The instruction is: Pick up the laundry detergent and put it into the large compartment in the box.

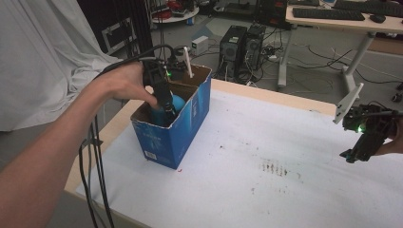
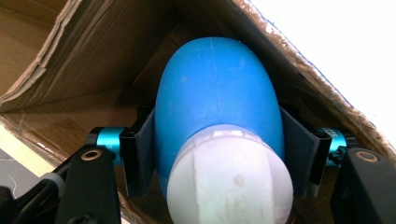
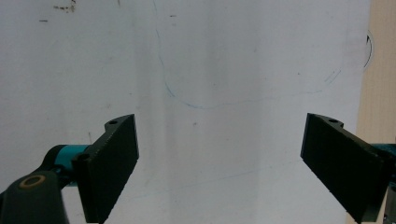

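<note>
Inside blue box point(image 1: 187, 128), blue bulb point(image 2: 217, 98) lies along left claw point(image 2: 219, 154), white cap toward camera; pads flank it, grip unclear.

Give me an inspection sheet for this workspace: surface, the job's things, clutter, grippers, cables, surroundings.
Surface: white table, dark specks near the middle.
Job's things: blue bulb with a white cap, inside the blue box; a white stick stands at the box's far end.
Clutter: nothing seen.
Grippers: left gripper reaches into the box, pads either side of the bulb, contact unclear; right gripper open over bare table.
Cables: black cables hang off the left edge.
Surroundings: white sheet, computer towers, desk with keyboard.
</note>
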Demonstrator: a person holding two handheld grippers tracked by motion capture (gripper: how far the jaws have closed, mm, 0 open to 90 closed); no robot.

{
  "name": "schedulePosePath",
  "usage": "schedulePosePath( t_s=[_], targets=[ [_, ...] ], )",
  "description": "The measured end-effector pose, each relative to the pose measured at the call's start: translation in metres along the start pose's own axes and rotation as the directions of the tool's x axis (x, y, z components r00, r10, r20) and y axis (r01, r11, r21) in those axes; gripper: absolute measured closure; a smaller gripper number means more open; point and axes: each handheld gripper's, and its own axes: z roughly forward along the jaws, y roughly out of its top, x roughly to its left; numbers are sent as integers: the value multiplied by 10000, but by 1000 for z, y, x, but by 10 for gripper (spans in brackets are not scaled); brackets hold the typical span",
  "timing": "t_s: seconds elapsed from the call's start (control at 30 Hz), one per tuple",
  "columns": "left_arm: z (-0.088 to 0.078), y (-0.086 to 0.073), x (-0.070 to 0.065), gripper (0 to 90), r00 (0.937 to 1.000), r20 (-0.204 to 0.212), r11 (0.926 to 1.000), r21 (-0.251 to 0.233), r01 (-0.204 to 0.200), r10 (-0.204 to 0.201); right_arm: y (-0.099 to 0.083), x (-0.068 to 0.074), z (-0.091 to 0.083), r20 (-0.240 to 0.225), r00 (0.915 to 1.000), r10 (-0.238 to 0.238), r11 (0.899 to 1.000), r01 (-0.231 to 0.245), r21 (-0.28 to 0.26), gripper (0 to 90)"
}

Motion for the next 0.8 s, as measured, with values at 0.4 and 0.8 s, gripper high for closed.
schedulePosePath(
  t_s=[0.4, 0.8],
  targets=[
    [1, 0, 1, 316, 10000, 58, 10000, 23, 60, -61, -1, 0, 0, -18, 10000, 12, 10000, -12, 20, 105],
    [1, -1, 5, 315, 9999, 73, 9999, 13, 118, -118, 0, 1, -1, -34, 10000, 20, 10000, -20, 36, 105]
  ],
)
